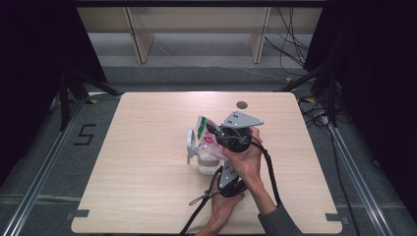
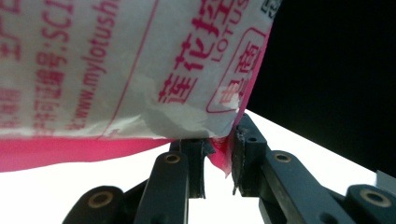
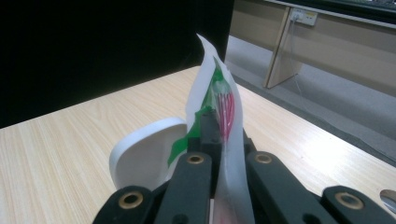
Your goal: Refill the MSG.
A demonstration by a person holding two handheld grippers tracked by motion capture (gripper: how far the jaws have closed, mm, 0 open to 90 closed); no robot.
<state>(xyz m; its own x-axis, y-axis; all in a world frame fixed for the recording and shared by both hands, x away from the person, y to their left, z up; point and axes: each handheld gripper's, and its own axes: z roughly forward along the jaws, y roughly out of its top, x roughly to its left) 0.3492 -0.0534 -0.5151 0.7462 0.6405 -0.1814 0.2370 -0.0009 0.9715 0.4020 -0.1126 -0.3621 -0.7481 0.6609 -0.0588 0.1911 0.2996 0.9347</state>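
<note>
Bag (image 1: 202,129) up over the jar (image 1: 207,163), mid-table, lid (image 1: 191,145) flipped open. R gripper (image 3: 218,133) clamped on the bag's top edge; L gripper (image 2: 219,161) narrow, pink bottom corner between its jaws, grip looks partial. Tip: keep the mouth over the jar, tilt slow, don't let that corner slip.

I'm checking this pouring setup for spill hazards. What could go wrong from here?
1. The left claw pinches only the pink bottom corner of the packet; that thin edge might slip free.
2. The right claw is shut on the packet's top above the clear container; if the packet twists, contents could miss the opening.
3. The container's white lid hangs open alongside, and the packet might catch it.
</note>
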